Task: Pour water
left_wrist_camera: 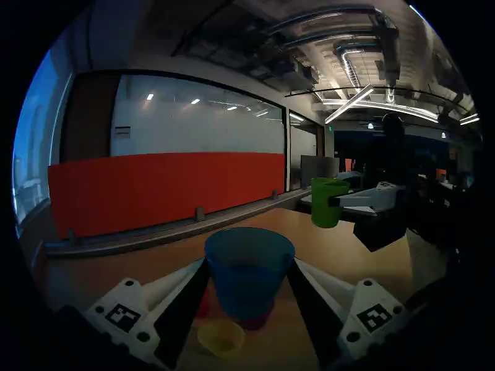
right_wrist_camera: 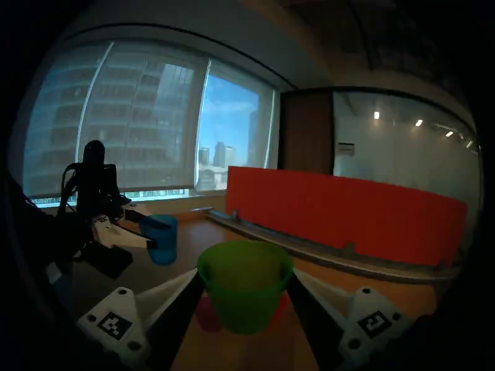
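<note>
My left gripper (left_wrist_camera: pixel 249 269) is shut on a blue cup (left_wrist_camera: pixel 249 281), which stands upright above the wooden table (left_wrist_camera: pixel 346 253). My right gripper (right_wrist_camera: pixel 245 279) is shut on a green cup (right_wrist_camera: pixel 245 290), also upright and raised over the table. In the left gripper view the green cup (left_wrist_camera: pixel 326 201) hangs off to the right, in the right gripper (left_wrist_camera: pixel 339 201). In the right gripper view the blue cup (right_wrist_camera: pixel 161 238) is at the left, in the left gripper (right_wrist_camera: pixel 146 242). The two cups are well apart. Whether either holds water is not visible.
A yellow cup (left_wrist_camera: pixel 221 338) and a red cup (left_wrist_camera: pixel 257 321) stand on the table under the blue cup. A pink cup (right_wrist_camera: pixel 207 315) shows beneath the green cup. A red partition (left_wrist_camera: pixel 167 188) runs along the table's far edge.
</note>
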A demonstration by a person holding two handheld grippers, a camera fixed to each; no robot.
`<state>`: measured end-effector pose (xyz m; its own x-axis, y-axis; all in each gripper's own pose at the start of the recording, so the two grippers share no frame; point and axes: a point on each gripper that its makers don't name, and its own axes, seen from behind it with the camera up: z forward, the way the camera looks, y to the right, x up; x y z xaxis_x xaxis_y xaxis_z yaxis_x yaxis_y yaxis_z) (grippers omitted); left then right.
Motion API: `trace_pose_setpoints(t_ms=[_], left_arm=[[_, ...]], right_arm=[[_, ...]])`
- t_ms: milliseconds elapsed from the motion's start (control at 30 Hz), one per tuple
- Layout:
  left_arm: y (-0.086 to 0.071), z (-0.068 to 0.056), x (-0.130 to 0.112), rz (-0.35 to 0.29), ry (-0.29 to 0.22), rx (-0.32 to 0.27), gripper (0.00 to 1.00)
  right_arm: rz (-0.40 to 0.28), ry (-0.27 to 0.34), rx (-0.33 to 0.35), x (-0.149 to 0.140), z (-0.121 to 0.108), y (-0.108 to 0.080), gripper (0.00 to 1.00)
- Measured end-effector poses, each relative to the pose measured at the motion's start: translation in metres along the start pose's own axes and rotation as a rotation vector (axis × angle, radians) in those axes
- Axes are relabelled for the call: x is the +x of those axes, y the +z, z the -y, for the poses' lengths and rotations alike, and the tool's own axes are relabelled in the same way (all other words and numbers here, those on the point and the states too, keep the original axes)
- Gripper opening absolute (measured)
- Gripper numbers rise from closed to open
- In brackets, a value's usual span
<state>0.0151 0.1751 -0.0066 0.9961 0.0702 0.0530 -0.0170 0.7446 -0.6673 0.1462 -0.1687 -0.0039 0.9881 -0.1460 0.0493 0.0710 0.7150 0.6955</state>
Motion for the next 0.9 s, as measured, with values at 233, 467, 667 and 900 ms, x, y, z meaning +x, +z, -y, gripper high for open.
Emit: trace_pose_setpoints(t_ms=[233, 467, 667, 900], left_arm=[[-0.001, 0.005, 0.008, -0.011, 0.017, 0.014, 0.85], [-0.002, 0.013, 0.029, -0.033, 0.063, 0.036, 0.85], [-0.004, 0.017, 0.05, -0.052, 0.118, 0.05, 0.85], [-0.005, 0.018, 0.069, -0.067, 0.184, 0.057, 0.85]], right_arm=[[0.0, 0.0, 0.014, 0.0, 0.004, 0.002, 0.91], [-0.002, 0.004, 0.047, -0.001, 0.014, 0.007, 0.9], [0.002, 0.004, 0.082, -0.003, 0.027, 0.015, 0.9], [0.004, 0.01, 0.122, -0.006, 0.041, 0.023, 0.9]])
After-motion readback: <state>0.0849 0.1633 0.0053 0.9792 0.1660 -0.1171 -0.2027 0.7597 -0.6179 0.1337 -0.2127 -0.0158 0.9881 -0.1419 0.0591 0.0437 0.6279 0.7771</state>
